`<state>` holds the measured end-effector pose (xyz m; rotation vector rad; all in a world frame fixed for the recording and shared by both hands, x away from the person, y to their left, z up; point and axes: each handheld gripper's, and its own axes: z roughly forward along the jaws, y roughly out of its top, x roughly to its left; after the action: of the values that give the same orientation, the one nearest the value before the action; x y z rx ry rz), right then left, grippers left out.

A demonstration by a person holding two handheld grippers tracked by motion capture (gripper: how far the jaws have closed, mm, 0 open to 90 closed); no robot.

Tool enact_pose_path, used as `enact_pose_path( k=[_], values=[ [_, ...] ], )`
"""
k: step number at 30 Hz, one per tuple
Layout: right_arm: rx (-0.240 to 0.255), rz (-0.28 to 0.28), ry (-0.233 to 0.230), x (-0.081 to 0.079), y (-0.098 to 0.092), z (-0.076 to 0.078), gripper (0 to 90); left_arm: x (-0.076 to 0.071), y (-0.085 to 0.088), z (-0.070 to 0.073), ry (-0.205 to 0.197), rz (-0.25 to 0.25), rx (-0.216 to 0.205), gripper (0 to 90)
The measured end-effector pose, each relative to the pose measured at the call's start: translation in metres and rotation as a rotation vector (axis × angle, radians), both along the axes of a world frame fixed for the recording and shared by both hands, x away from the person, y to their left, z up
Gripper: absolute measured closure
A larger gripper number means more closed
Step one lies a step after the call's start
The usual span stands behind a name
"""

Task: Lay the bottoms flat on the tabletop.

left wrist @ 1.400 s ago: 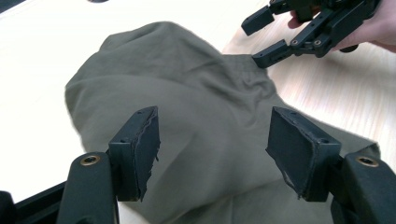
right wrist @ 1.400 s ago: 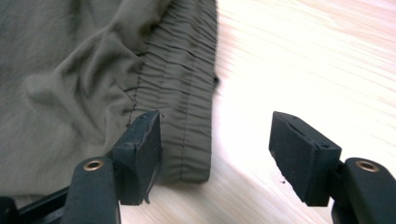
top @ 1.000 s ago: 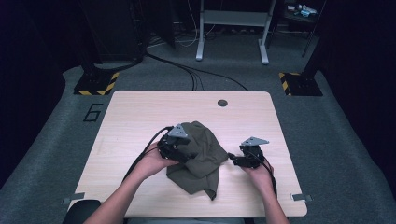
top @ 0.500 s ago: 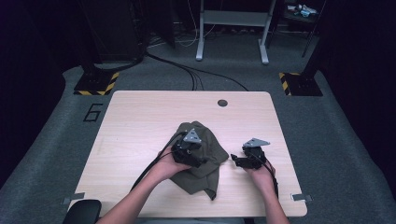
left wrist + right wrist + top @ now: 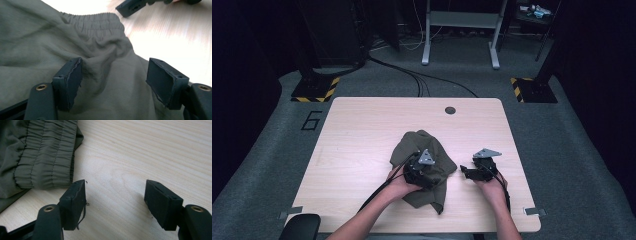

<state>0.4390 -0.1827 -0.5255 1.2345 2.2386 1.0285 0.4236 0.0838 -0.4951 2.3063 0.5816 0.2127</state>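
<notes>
An olive-green garment (image 5: 422, 145) with an elastic waistband (image 5: 97, 22) lies crumpled on the light wooden table (image 5: 362, 130). My left gripper (image 5: 432, 175) is low over the garment's near right part. Its jaws have just been opening and stand wide (image 5: 113, 75), with a raised fold of cloth between them that the pads do not press. To the right of the garment, my right gripper (image 5: 464, 172) is open over bare wood (image 5: 115, 195). The gathered waistband (image 5: 42, 152) lies just beyond its left fingertip. The tip of the right gripper shows at the top of the left gripper view.
A round cable hole (image 5: 450, 110) sits near the table's far edge. Bare wood stretches left of and behind the garment. On the floor beyond are cables, a metal frame (image 5: 462, 30) and yellow-black striped bases (image 5: 314, 90). A dark chair part (image 5: 299, 227) is at the near left corner.
My left gripper has moved right and down from the garment's left side onto its near right part, and its jaws have widened. The right gripper has stayed in place.
</notes>
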Motion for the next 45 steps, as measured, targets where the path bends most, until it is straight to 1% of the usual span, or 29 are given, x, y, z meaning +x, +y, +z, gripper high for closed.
enact_pose_path(
  k=[2,4,5,7,9,10,12,14,15,16,20,21,22,23,24,27,28,29,30,31,32,33,35,36,37,38,39,41,45],
  values=[
    [0.0,-0.001,-0.001,0.0,0.0,0.0,32.4,-0.001,0.001,-0.006,-0.011,0.004,-0.009,27.8],
    [-0.001,-0.002,-0.003,0.0,0.0,0.0,32.4,0.0,0.003,-0.01,-0.005,0.004,-0.018,28.0],
    [0.0,0.0,-0.003,0.0,0.0,0.0,32.3,-0.001,0.003,-0.012,-0.006,0.007,-0.015,28.1],
    [-0.001,-0.001,-0.009,0.0,0.001,-0.001,32.2,-0.002,0.002,-0.019,-0.033,-0.002,0.007,28.9],
    [-0.002,-0.003,-0.009,0.0,0.001,-0.001,32.1,-0.004,0.002,-0.022,-0.042,0.001,0.013,29.9],
    [-0.004,-0.002,-0.004,-0.001,0.001,-0.001,32.1,-0.006,0.002,-0.024,-0.06,0.003,0.01,30.6],
    [-0.003,-0.003,-0.007,-0.001,0.001,-0.001,32.2,-0.006,0.004,-0.025,-0.059,0.006,-0.008,31.9],
    [0.002,-0.008,-0.008,-0.001,0.002,-0.001,32.1,-0.006,0.006,-0.026,-0.051,0.009,-0.024,37.2],
    [0.003,-0.009,-0.007,-0.001,0.002,-0.001,32.1,-0.006,0.008,-0.025,-0.063,0.016,-0.021,49.8],
    [0.002,-0.008,-0.007,-0.001,0.002,-0.001,32.1,-0.006,0.009,-0.025,-0.062,0.023,-0.02,52.3],
    [0.002,-0.01,-0.006,-0.001,0.002,-0.001,32.2,-0.006,0.012,-0.024,-0.061,0.024,-0.014,70.3],
    [0.002,-0.01,-0.006,-0.001,0.002,-0.001,32.2,-0.006,0.012,-0.023,-0.058,0.027,-0.012,70.3],
    [0.002,-0.011,-0.006,-0.001,0.002,-0.001,32.2,-0.004,0.015,-0.022,-0.046,0.02,-0.01,82.5],
    [0.002,-0.011,-0.006,-0.001,0.002,-0.001,32.2,-0.003,0.016,-0.022,-0.033,0.021,-0.017,84.8],
    [0.002,-0.011,-0.006,-0.001,0.002,-0.001,32.2,-0.003,0.016,-0.022,-0.033,0.021,-0.017,85.8],
    [0.0,-0.009,-0.009,0.0,0.002,-0.001,32.3,-0.002,0.017,-0.02,-0.021,0.013,-0.005,87.1],
    [0.0,-0.009,-0.009,0.0,0.002,-0.001,32.3,-0.002,0.017,-0.018,-0.006,0.01,0.001,87.2],
    [-0.003,-0.012,-0.008,0.0,0.002,-0.001,32.4,0.0,0.02,-0.013,0.004,0.01,-0.015,87.7],
    [-0.008,-0.007,-0.011,0.0,0.001,-0.001,32.5,0.0,0.02,-0.013,0.004,0.01,-0.015,87.7],
    [-0.006,-0.009,-0.008,0.0,0.001,-0.001,32.5,0.0,0.022,-0.01,0.01,0.013,-0.03,87.7],
    [-0.006,-0.009,-0.008,0.0,0.001,-0.001,32.5,0.0,0.024,-0.005,0.01,0.013,-0.04,87.7],
    [-0.007,-0.009,-0.008,0.0,0.001,-0.001,32.5,0.001,0.028,0.005,0.001,0.014,-0.065,87.8],
    [-0.006,-0.01,-0.01,0.0,0.001,-0.001,32.5,0.001,0.032,0.015,-0.002,0.016,-0.086,87.8],
    [-0.006,-0.01,-0.01,0.0,0.001,-0.001,32.5,0.001,0.032,0.015,-0.002,0.016,-0.086,87.7],
    [-0.006,-0.009,-0.009,0.0,0.001,-0.001,32.5,0.002,0.035,0.019,-0.005,0.022,-0.099,87.7],
    [-0.007,-0.01,-0.012,0.0,0.001,-0.001,32.5,0.003,0.04,0.027,-0.003,0.034,-0.129,87.8],
    [-0.007,-0.01,-0.012,0.0,0.001,-0.001,32.5,0.003,0.04,0.027,-0.003,0.034,-0.129,87.8],
    [-0.007,-0.01,-0.013,0.001,0.001,-0.001,32.4,0.008,0.049,0.038,0.003,0.046,-0.154,87.7],
    [-0.007,-0.01,-0.013,0.001,0.001,-0.001,32.4,0.011,0.056,0.043,0.016,0.042,-0.148,87.7]
  ],
)
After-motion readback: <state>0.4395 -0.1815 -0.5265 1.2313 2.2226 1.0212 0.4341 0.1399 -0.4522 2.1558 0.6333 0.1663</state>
